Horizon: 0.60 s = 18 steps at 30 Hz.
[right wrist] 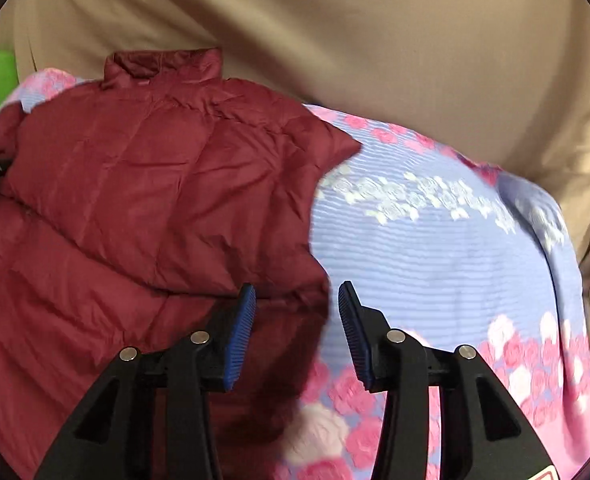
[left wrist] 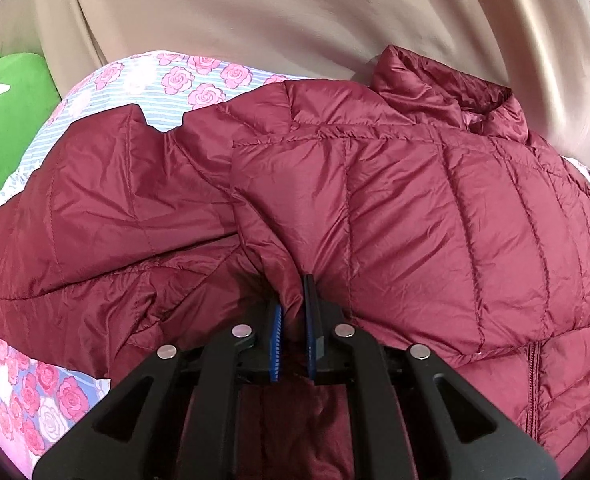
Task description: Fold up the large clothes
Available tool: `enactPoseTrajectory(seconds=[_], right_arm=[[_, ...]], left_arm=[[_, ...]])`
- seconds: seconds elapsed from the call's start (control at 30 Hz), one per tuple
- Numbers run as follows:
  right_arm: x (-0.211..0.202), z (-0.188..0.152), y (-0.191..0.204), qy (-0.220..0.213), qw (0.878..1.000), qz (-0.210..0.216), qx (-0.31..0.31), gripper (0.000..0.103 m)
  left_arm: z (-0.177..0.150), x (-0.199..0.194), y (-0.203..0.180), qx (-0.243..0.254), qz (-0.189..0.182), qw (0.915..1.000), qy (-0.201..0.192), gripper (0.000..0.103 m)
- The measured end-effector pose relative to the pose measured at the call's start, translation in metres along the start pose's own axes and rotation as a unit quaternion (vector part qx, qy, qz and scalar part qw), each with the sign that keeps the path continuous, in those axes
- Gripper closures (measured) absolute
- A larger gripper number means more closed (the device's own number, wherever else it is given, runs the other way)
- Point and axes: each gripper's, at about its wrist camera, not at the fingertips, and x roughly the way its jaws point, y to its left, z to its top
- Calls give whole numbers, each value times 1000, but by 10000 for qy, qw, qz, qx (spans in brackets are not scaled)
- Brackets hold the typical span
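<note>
A maroon quilted puffer jacket (left wrist: 375,200) lies spread on a floral bedsheet (left wrist: 183,76), collar at the far side, one sleeve stretched to the left. My left gripper (left wrist: 293,300) is shut on a pinched fold of the jacket near its front edge. In the right wrist view the jacket (right wrist: 135,192) fills the left half, with its collar at the top. My right gripper (right wrist: 295,300) is open and empty, hovering at the jacket's right edge, over the bedsheet (right wrist: 435,260).
A beige fabric backdrop (left wrist: 295,12) rises behind the bed in both views. A green cushion (left wrist: 11,120) sits at the far left. The blue and pink rose sheet extends to the right of the jacket.
</note>
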Motion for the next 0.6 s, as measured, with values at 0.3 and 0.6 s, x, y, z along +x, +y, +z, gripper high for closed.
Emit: enactPoseTrajectory(seconds=[0.3,0.6], right_arm=[[14,-8,-41,325,9930,455,1038,100],[-32,11,-67,18,9851,356,1681,94]], left_arm=[[-4,-3,-3,178,-275,9994,90,93],[-6,-1,-14,397,-208,9989,140,93]])
